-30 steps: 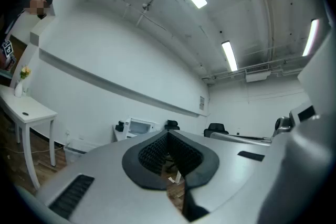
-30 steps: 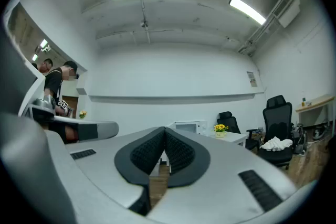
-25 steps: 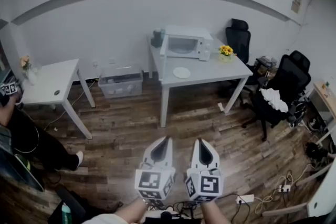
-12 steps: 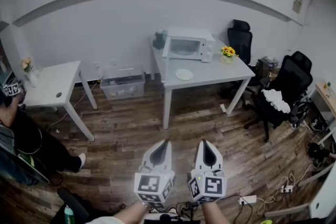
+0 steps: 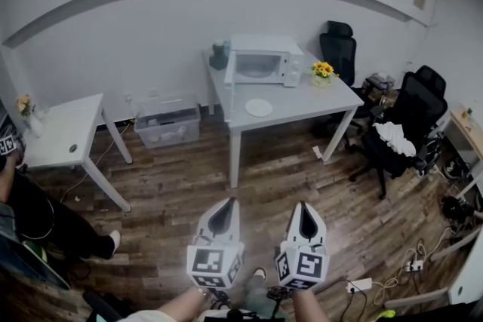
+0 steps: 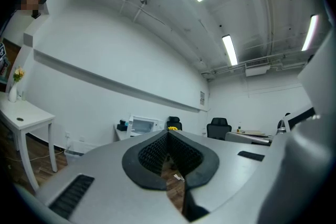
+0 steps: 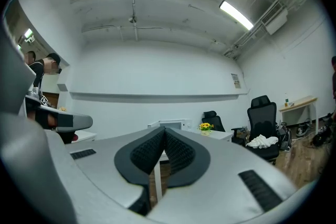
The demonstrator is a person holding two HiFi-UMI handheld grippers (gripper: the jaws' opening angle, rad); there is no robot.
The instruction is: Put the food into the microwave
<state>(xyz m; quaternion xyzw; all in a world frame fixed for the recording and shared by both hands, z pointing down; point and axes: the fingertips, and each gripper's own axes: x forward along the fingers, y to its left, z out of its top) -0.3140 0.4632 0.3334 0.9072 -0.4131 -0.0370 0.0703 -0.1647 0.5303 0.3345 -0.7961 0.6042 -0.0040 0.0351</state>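
A white microwave [image 5: 262, 65] stands at the back of a grey table [image 5: 302, 105], its door [image 5: 230, 75] swung open to the left. In front of it lies a white plate [image 5: 259, 108]; whether food is on it is too small to tell. My left gripper [image 5: 229, 200] and right gripper [image 5: 305, 203] are held side by side low over the wood floor, far from the table, both shut with nothing between the jaws. The microwave [image 6: 143, 125] shows small past my shut left gripper [image 6: 168, 132]. In the right gripper view the microwave [image 7: 171, 124] sits just beyond my right gripper [image 7: 164, 128].
Yellow flowers [image 5: 323, 72] stand right of the microwave. A clear plastic bin [image 5: 167, 121] sits under the wall, and a small white table [image 5: 64, 136] is at the left beside a person [image 5: 26, 203]. Black office chairs [image 5: 411, 117] and floor cables [image 5: 362, 285] are on the right.
Both grippers have drifted slightly apart and a little lower in the head view. The room has shifted a bit to the left, and a shoe now shows between the grippers.
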